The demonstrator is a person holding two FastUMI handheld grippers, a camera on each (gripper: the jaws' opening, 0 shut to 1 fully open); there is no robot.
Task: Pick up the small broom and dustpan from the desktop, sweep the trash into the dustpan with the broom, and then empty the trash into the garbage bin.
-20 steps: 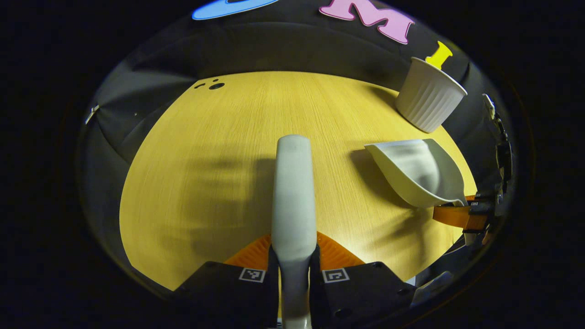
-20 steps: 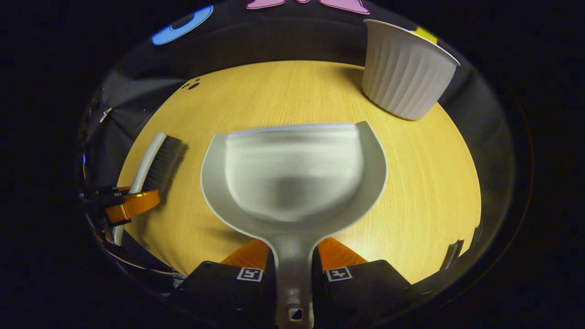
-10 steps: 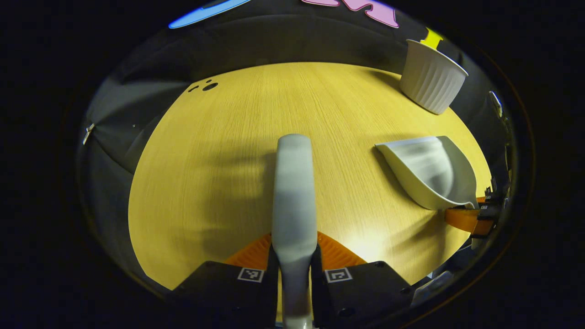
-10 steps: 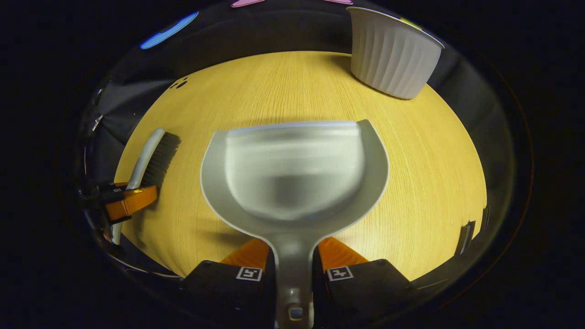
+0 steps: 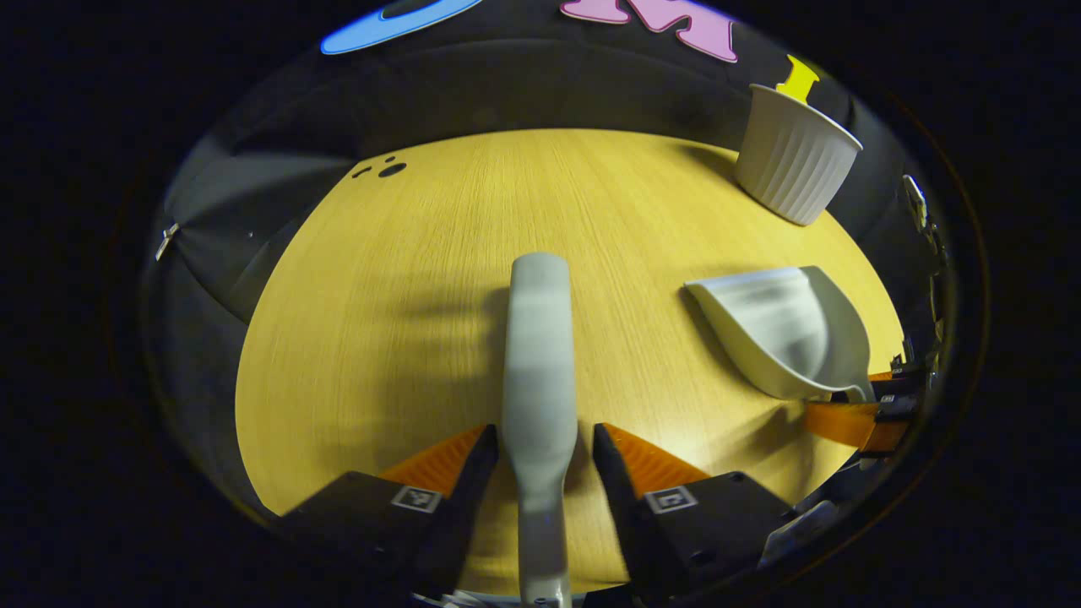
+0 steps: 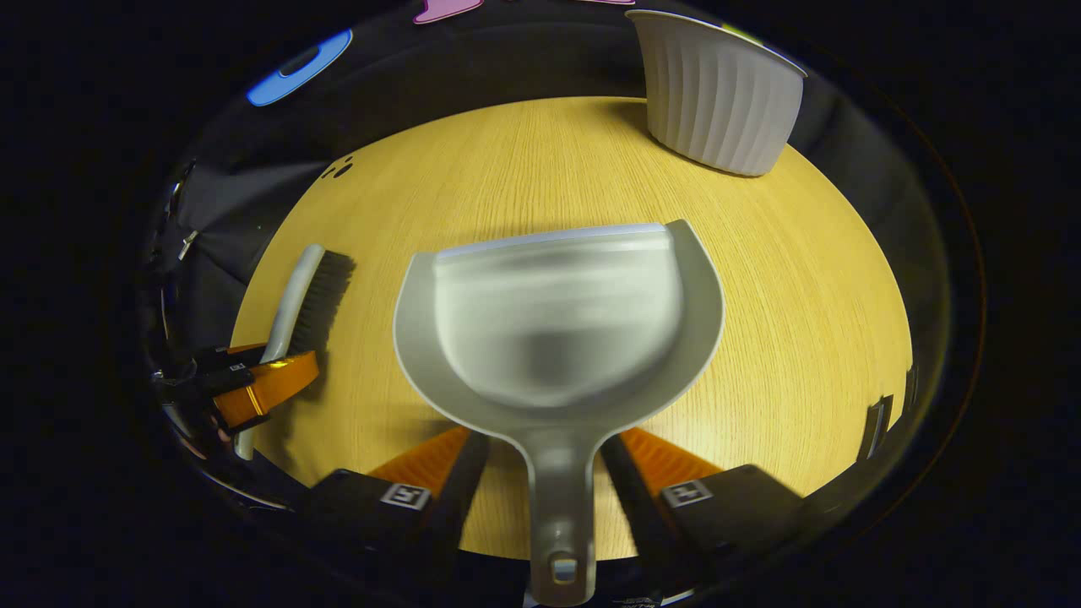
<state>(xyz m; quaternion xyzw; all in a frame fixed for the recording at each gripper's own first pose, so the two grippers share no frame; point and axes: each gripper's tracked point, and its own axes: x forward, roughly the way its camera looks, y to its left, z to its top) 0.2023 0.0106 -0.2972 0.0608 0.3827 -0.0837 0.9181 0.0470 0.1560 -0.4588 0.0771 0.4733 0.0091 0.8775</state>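
- Left gripper (image 5: pixel 540 439): its fingers stood spread apart, a gap on either side of the broom (image 5: pixel 539 355) handle, whereas half a second before they had clamped that handle. The broom lay on the desktop (image 5: pixel 405 279), bristles toward the dustpan side as the right gripper view showed.
- Right gripper (image 6: pixel 545 447): its fingers likewise had parted from the dustpan (image 6: pixel 557 329) handle, which they had pinched a moment earlier — the pan now rested flat on the wood, its lip pointing toward the garbage bin (image 6: pixel 714 101).
- Garbage bin: upright at the far edge of the desktop, well apart from both tools; its inside could not be seen.
- No trash was visible in the pan or on the wood near it.
- Reading: both tools appeared to have been released together, which suggests the emptying was done and the task was at its close — only withdrawal of the grippers seemed left.
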